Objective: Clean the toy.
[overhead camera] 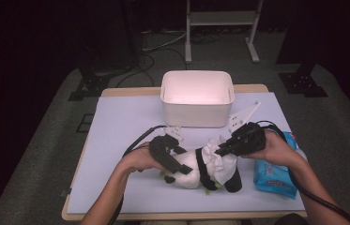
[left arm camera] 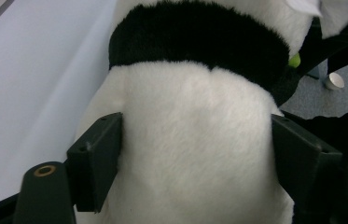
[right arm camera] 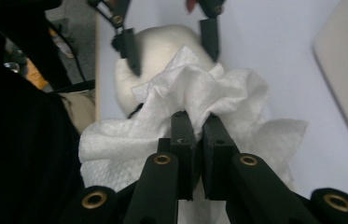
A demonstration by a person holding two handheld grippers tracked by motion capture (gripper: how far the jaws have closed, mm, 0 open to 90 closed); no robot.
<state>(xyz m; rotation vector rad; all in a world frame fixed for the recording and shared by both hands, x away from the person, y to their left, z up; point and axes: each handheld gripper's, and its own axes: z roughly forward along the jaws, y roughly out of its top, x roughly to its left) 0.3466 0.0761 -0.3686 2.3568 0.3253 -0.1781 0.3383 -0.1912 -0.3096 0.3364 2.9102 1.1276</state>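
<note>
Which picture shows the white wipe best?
The right gripper view: the crumpled white wipe spreads wide there, pinched between the right tongs. In the high view it is a small white bunch on the toy panda. In the left gripper view, a white corner at the top right may be it.

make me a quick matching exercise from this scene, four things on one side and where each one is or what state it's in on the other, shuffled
Things:
1. plush panda
2. white wipe
3. white bin
4. blue packet

Places or states:
A. at the far edge of the table, open top
B. pinched in the right gripper, crumpled
C. lying on the table, its white body between the jaws of the left gripper
D. on the table under the person's right forearm

Pairs: 1-C, 2-B, 3-A, 4-D
</note>
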